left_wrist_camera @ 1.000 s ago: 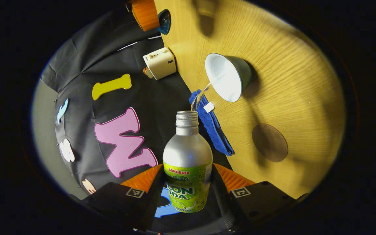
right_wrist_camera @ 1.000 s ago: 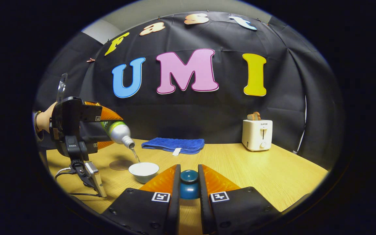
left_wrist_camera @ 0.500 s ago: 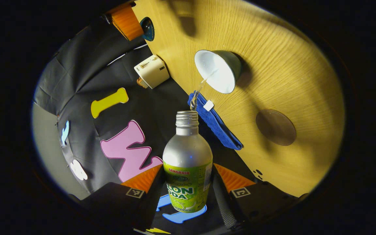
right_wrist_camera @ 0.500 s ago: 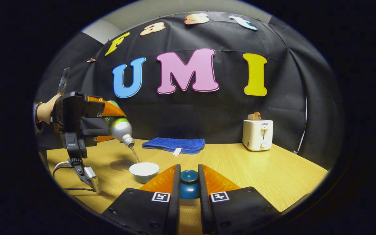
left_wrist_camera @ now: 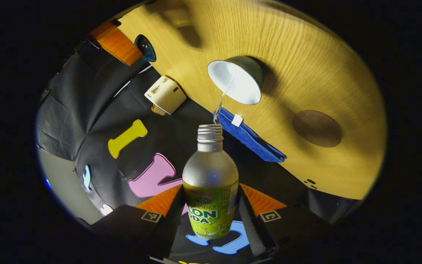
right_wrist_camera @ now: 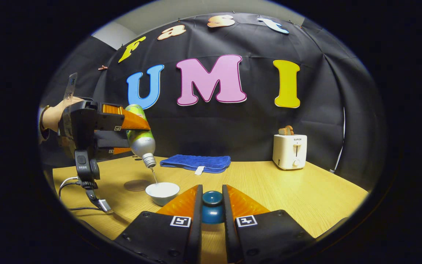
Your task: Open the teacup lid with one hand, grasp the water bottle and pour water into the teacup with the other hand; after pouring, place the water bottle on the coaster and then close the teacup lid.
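- Left gripper view: the left gripper (left_wrist_camera: 211, 205) clamped the smooth metal water bottle (left_wrist_camera: 211, 183) at lower centre, tipped steeper than 1 second before; a thin stream fell into the white round teacup (left_wrist_camera: 237, 81) at upper centre, so pouring continued. The flat round coaster (left_wrist_camera: 317, 123) lay right.
- Right gripper view: the right gripper (right_wrist_camera: 211, 205) clamped the glossy domed lid (right_wrist_camera: 211, 209) at lower centre.

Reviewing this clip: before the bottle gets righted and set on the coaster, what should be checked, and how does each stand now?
1. Left gripper clamped on water bottle: ok.
2. Stream landing inside teacup: ok.
3. Coaster bare, beside the cup: ok.
4. Right gripper clamped on lid, off the cup: ok.
5. Water level in cup: cannot tell.
6. Table dry around cup: cannot tell.
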The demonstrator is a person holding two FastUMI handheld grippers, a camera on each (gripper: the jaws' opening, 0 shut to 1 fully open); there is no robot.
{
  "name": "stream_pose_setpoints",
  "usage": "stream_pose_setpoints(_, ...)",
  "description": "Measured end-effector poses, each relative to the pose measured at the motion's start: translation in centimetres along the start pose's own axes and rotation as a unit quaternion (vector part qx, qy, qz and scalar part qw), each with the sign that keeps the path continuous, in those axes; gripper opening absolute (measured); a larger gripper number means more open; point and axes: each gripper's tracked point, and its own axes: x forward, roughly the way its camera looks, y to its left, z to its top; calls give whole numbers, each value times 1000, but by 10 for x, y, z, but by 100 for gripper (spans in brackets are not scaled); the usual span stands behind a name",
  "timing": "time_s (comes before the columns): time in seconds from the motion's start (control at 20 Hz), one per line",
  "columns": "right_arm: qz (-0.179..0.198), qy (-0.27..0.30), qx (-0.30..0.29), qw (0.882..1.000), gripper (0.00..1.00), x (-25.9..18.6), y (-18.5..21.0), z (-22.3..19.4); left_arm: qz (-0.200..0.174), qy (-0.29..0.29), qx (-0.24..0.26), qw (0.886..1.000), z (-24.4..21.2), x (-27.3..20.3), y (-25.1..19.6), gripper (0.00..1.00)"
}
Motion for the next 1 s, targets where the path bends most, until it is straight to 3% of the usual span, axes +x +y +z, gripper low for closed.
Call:
stream_pose_setpoints(0.2,3,0,0,1000,30,0,1,0,2,-12,30,999,3,1,5,82)
stream_pose_setpoints(0.4,3,0,0,1000,30,0,1,0,21,-20,24,999,8,2,12,82)
stream_pose_setpoints(0.55,3,0,0,1000,30,0,1,0,33,-17,-35,999,8,5,11,81)
stream_pose_setpoints(0.65,3,0,0,1000,30,0,1,0,33,-4,-128,991,4,4,4,81)
stream_pose_setpoints(0.75,3,0,0,1000,30,0,1,0,26,2,-246,969,0,10,-7,81)
stream_pose_setpoints(0.85,3,0,0,1000,30,0,1,0,26,7,-350,936,-5,7,-16,81)
stream_pose_setpoints(0.95,3,0,0,1000,30,0,1,1,28,7,-468,883,-5,7,-25,81)
stream_pose_setpoints(1.0,3,0,0,1000,30,0,1,1,26,3,-532,847,-4,4,-26,81)
